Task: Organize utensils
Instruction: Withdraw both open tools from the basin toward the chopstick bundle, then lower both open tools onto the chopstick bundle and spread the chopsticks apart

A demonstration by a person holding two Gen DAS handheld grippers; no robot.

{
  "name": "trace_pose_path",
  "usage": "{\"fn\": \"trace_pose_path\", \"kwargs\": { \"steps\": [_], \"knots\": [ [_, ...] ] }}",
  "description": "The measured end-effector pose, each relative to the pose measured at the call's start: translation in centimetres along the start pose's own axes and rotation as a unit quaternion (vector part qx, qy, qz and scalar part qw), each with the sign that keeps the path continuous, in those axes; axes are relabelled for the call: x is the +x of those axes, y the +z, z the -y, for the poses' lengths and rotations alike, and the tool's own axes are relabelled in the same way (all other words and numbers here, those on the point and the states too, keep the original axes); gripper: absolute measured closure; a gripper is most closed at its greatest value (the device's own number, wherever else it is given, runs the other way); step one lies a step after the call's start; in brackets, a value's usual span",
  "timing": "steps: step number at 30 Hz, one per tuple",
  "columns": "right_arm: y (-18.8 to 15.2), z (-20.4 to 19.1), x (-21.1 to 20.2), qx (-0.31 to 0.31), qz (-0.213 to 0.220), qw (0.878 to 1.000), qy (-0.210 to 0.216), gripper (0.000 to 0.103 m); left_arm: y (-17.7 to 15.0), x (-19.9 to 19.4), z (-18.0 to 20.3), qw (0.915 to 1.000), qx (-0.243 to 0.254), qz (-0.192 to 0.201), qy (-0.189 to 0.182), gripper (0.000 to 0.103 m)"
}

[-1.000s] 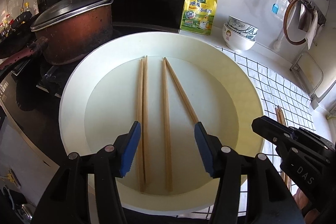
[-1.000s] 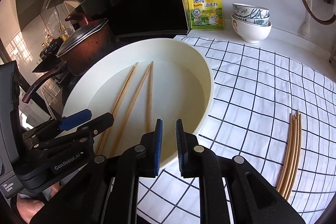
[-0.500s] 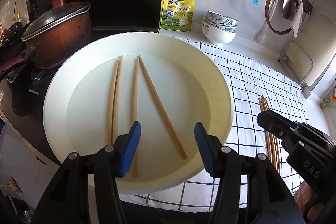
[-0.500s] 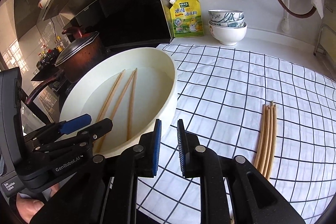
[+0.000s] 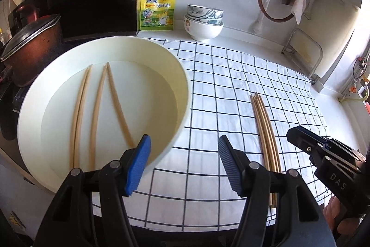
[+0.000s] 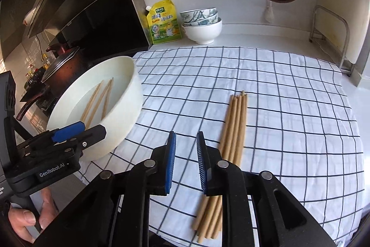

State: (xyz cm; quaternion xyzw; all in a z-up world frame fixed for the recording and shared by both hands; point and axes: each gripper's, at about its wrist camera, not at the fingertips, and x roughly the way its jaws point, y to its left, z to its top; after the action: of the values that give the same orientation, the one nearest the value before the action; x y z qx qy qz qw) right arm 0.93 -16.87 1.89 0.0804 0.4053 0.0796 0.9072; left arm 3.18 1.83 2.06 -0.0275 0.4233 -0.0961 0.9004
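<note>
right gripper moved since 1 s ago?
Yes. The right gripper has swung rightward, away from the cream basin, toward the chopstick bundle on the checked cloth; jaws opening, empty.

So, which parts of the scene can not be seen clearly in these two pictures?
- Near ends of the chopsticks on the cloth: right wrist view, hidden under the right gripper, whose jaws are opening with nothing between them.
- Near ends of the chopsticks in the basin: left wrist view, behind the left gripper.
- Print on the yellow pouch: too small.
- Pot: cut by the left edge.

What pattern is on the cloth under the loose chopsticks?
White cloth with a dark grid of thin lines; clearest in the right wrist view.
</note>
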Motion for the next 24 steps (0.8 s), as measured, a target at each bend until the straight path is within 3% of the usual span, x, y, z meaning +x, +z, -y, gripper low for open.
{"fn": "trace_pose_path", "kwargs": {
  "steps": [2,4,14,24],
  "knots": [
    [-0.6,1.3,-0.4,0.009,0.001,1.0,-0.011,0.08,-0.1,0.1,1.1,0.9999,0.011,0.005,0.005,0.034],
    [-1.2,2.6,-0.7,0.017,0.0,1.0,-0.023,0.08,-0.2,0.0,2.0,0.9997,0.022,0.011,0.006,0.032],
    [-3.2,6.3,-0.7,0.042,-0.012,0.998,-0.044,0.077,-0.8,0.7,5.5,0.9986,0.048,0.0,-0.024,0.032],
    [-4.1,6.7,0.8,0.04,-0.033,0.998,-0.04,0.071,-1.9,3.2,7.7,0.9969,0.068,-0.024,-0.03,0.032]
  ]
}}
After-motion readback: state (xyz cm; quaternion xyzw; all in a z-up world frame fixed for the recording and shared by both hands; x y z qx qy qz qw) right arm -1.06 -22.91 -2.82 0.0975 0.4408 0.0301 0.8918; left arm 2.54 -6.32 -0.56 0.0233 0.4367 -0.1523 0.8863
